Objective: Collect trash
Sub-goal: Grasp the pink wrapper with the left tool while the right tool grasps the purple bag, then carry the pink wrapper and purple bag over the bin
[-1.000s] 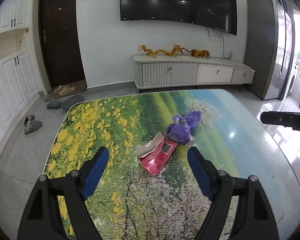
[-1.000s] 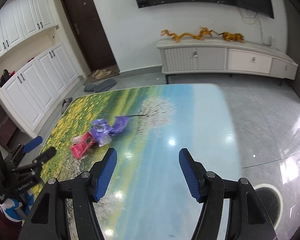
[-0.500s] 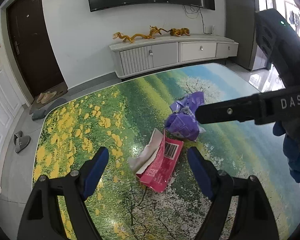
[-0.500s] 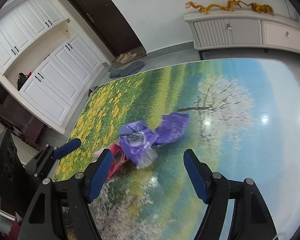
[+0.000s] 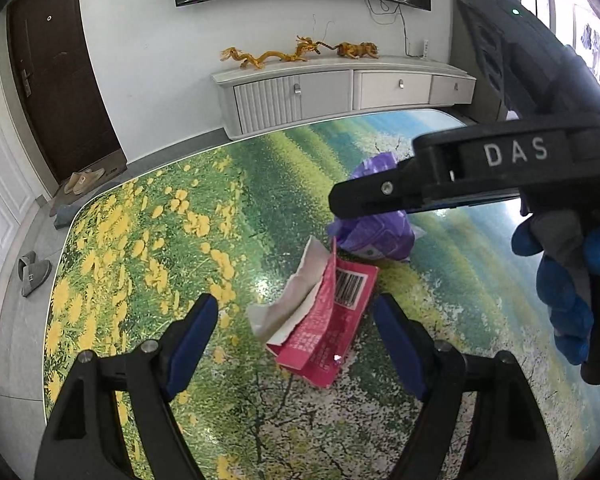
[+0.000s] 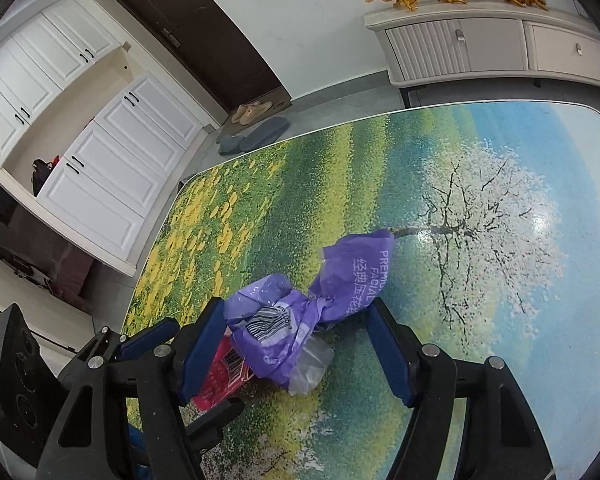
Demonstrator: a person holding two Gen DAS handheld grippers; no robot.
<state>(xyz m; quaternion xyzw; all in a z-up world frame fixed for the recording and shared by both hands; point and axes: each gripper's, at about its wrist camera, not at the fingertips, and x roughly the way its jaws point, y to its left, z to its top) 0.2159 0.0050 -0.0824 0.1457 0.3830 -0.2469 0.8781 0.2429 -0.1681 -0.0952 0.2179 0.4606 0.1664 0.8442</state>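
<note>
A torn pink carton [image 5: 324,320] with a barcode lies on the landscape-print table [image 5: 148,248], between the blue pads of my open left gripper [image 5: 296,340]. A crumpled purple plastic wrapper [image 6: 300,312] lies just beyond it, between the pads of my open right gripper [image 6: 296,352]. In the left wrist view the wrapper [image 5: 380,232] is partly hidden behind the right gripper's black body [image 5: 480,168]. In the right wrist view the carton [image 6: 224,372] shows behind the right gripper's left finger, with the left gripper [image 6: 148,340] beside it.
A white TV cabinet [image 5: 340,88] with golden dragon figures stands beyond the table's far edge. White cupboards [image 6: 112,160], a dark door [image 5: 56,80] and slippers [image 5: 32,276] on the floor lie to the left.
Both grippers have moved closer to the trash. The right gripper now straddles the purple wrapper and the left gripper straddles the pink carton. Both stay open.
</note>
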